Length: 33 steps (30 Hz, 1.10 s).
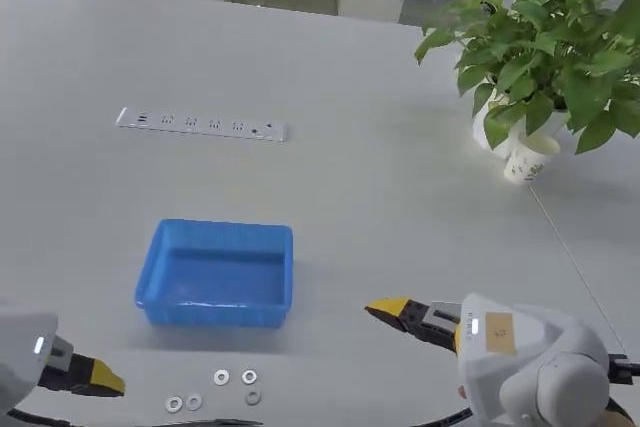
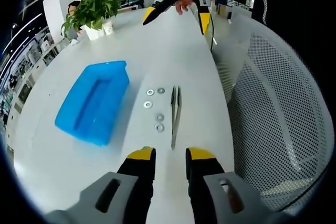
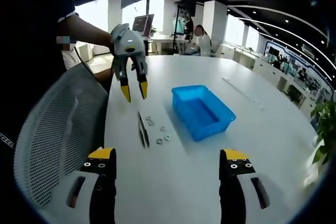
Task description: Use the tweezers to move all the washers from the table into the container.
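The blue bin (image 1: 215, 272) sits on the white table (image 1: 380, 167). Five washers (image 1: 221, 377) lie loose on the table just beside the bin's near long wall. The tweezers (image 2: 176, 108) lie flat on the far side of the washers from the bin, near them but not touching, roughly parallel to that wall. The left gripper (image 2: 171, 156) hovers off the bin's near left corner, pointing along the tweezers, its jaws a narrow gap apart and holding nothing. The right gripper (image 3: 168, 155) hangs off the bin's near right corner, above the table, jaws spread wide and empty. A power strip (image 1: 200, 125) lies well beyond the bin's far wall, and a potted plant (image 1: 540, 37) stands well off to the bin's far right. A mesh chair (image 2: 283, 119) stands on the washers' side of the bin, past the table edge.
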### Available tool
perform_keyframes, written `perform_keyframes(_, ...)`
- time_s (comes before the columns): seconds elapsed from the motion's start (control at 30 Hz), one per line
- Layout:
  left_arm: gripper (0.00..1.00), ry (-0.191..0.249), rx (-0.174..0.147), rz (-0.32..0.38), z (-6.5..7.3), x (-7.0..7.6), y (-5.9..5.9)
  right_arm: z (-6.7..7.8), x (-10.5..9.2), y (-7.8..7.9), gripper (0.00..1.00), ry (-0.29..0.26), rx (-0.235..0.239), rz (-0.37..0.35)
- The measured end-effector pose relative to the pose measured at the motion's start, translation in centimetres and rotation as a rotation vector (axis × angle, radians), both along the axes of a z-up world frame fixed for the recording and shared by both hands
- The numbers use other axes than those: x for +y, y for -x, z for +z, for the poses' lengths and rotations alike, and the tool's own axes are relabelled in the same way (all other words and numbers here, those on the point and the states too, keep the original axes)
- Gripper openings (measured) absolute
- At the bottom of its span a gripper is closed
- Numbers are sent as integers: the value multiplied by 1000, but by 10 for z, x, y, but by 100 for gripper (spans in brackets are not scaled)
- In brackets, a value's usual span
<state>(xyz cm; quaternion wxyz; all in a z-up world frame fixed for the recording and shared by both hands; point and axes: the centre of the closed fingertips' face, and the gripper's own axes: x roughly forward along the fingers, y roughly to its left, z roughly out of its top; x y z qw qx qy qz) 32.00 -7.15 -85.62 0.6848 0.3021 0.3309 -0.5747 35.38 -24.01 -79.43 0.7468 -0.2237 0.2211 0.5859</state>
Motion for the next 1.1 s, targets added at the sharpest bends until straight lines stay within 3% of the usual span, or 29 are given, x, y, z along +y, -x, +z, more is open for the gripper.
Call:
perform_keyframes(0.6, 16, -53, 61, -67, -20, -8, 1, -20, 18, 11, 66, 64, 25, 138)
perform_keyframes(0.87, 15, -84, 69, -87, -25, -8, 2, -31, 30, 17, 57, 87, 32, 209)
perform_keyframes(1.1, 14, -78, 76, -92, -28, -10, 2, -45, 40, 24, 49, 120, 43, 270)
